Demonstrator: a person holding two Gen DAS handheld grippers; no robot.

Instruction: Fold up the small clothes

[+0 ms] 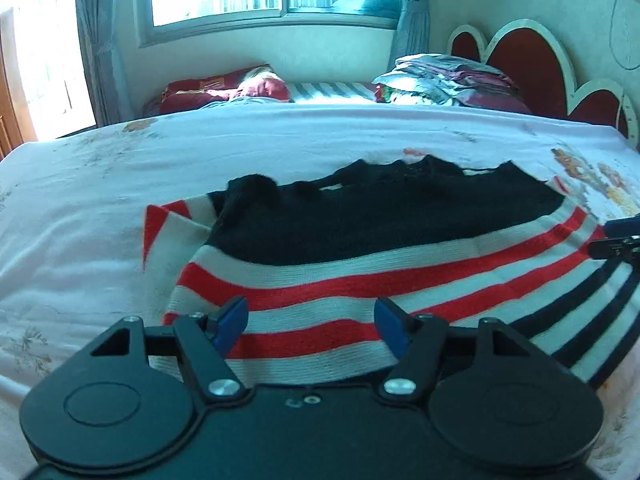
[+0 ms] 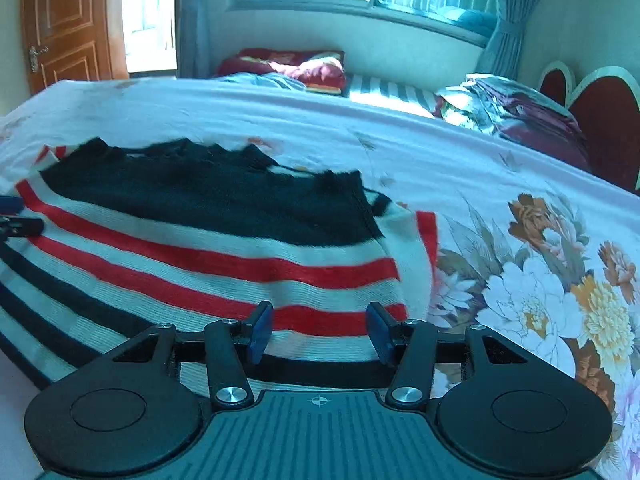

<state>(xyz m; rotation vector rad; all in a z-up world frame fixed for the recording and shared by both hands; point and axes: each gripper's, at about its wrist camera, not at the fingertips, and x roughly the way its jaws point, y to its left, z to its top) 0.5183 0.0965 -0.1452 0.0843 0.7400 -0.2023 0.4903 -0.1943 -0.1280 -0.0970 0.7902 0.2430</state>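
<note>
A knit sweater (image 1: pixel 360 240), black at the top with red, white and black stripes below, lies spread flat on the bed; it also shows in the right wrist view (image 2: pixel 208 232). My left gripper (image 1: pixel 312 326) is open, its blue pads hovering over the sweater's near striped hem on the left side. My right gripper (image 2: pixel 320 334) is open over the near hem at the sweater's right side. Each gripper's tip shows at the edge of the other's view: the right gripper (image 1: pixel 616 236) and the left gripper (image 2: pixel 16 216). Neither holds cloth.
The bed sheet (image 1: pixel 280 148) is pale pink with large printed flowers (image 2: pixel 540 288) to the right of the sweater. Folded bedding (image 1: pixel 448 80) and red pillows (image 1: pixel 224 88) lie at the far side. A red heart-shaped headboard (image 1: pixel 520 56) is at the right, a wooden door (image 2: pixel 64 24) at the left.
</note>
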